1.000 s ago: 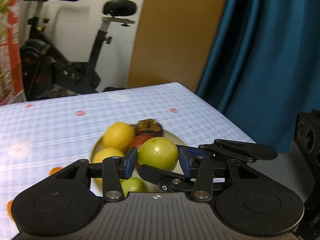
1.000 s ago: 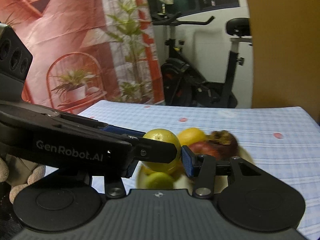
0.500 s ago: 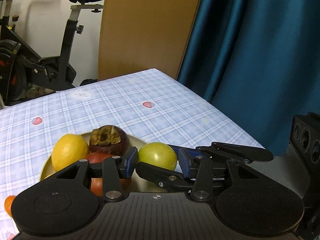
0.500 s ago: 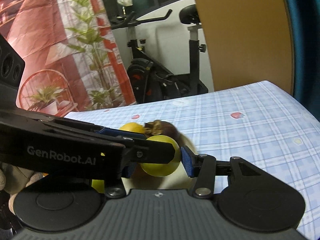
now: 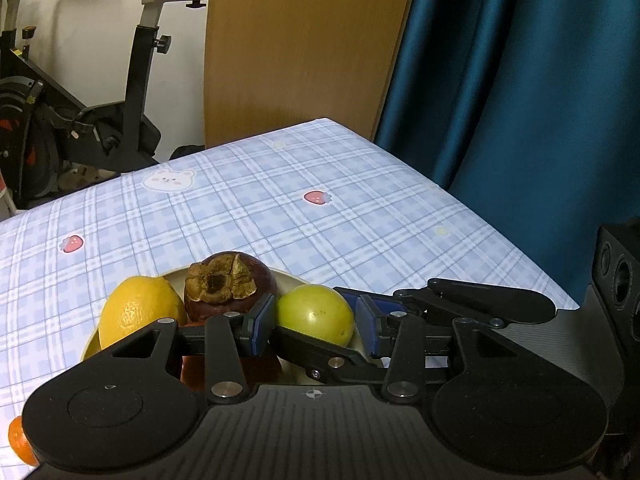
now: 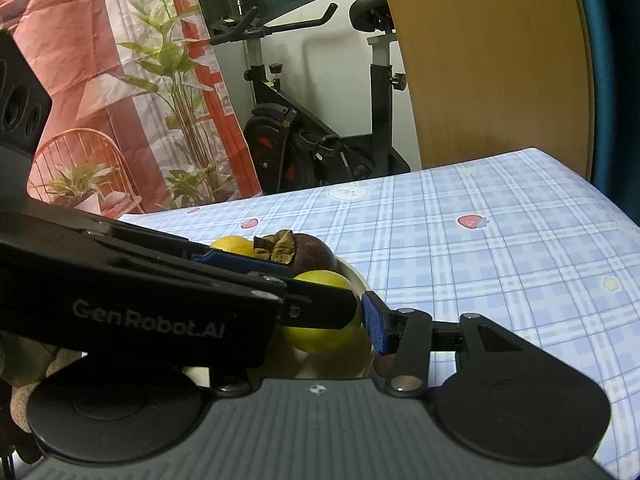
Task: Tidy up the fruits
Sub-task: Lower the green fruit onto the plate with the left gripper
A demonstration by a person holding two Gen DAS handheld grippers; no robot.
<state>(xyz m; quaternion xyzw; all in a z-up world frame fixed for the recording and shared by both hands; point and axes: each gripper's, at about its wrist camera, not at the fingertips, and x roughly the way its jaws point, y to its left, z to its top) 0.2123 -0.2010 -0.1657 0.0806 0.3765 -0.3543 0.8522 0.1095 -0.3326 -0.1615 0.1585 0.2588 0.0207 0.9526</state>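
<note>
Checked tablecloth (image 5: 280, 208), both claws (image 5: 316, 320) gripping green fruit (image 5: 316, 312)

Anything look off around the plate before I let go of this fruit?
One oddity: both hand-held grippers, left and right, flank the same green fruit over the plate. A small orange fruit also sits off the plate on the tablecloth, at the left view's lower left edge.

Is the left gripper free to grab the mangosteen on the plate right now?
Probably not. The left gripper is shut on the green fruit, which the right gripper also clamps. The mangosteen itself sits close and uncovered.
</note>
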